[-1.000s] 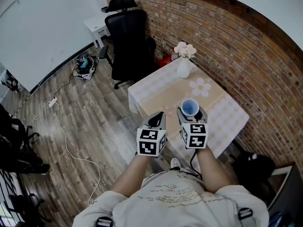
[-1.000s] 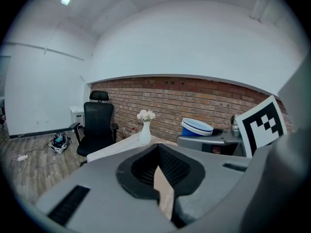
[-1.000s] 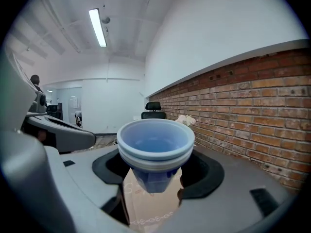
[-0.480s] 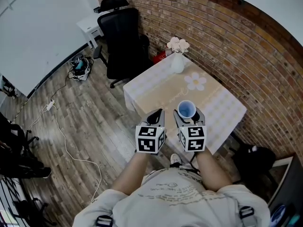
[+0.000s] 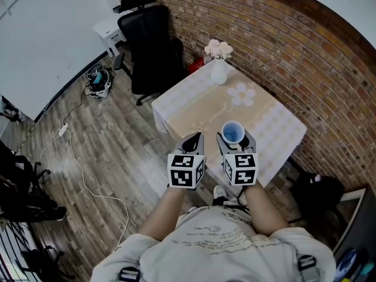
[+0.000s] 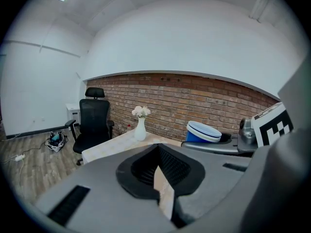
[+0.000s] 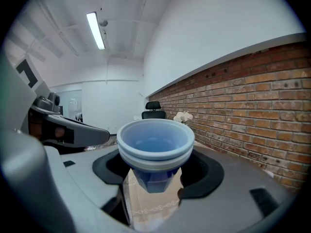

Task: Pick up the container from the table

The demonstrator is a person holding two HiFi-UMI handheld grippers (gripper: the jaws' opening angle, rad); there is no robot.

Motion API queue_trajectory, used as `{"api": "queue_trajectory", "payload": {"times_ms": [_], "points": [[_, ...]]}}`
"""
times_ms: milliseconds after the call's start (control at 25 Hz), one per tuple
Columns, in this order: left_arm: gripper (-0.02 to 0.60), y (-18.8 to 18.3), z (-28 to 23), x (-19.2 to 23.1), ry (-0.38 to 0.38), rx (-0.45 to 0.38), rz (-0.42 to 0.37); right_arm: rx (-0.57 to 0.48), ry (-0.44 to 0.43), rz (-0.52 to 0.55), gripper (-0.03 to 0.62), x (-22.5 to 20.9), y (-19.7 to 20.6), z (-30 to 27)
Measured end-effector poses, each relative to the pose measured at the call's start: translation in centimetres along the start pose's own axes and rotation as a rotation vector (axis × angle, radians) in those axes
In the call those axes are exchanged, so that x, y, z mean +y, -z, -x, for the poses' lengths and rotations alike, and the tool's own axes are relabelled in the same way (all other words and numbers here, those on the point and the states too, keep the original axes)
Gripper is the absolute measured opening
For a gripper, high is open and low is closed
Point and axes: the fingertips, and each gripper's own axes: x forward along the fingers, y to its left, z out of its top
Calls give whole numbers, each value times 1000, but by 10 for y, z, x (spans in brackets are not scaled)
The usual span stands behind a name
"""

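The container [image 5: 233,133] is a blue cup-shaped tub with a pale rim. It sits upright between the jaws of my right gripper [image 5: 234,138], clear of the table [image 5: 194,107] and above its near edge. In the right gripper view the container [image 7: 155,144] fills the gap, and the right gripper [image 7: 154,176] is shut on its tapered lower body. My left gripper [image 5: 192,141] hovers just left of it, holding nothing. In the left gripper view that gripper [image 6: 158,152] has its jaws together, with the container [image 6: 203,131] off to its right.
A white vase of flowers [image 5: 218,72] stands at the table's far end, and a flower-shaped mat [image 5: 242,94] lies near it. A black office chair [image 5: 150,46] stands beyond the table. The brick wall [image 5: 294,57] runs along the right. Cables [image 5: 82,175] lie on the wooden floor at the left.
The right gripper has drifted slightly over the table's near edge with the container still in it. The left gripper has kept its place beside it.
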Motion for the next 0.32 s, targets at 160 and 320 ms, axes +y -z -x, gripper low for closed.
{"api": "queue_trajectory", "payload": {"times_ms": [160, 320], "points": [[3, 1, -2, -1, -1, 1, 2, 4, -6, 2, 296, 0, 3, -1], [3, 2, -4, -1, 2, 2, -4, 3, -7, 4, 296, 0, 4, -4]]}}
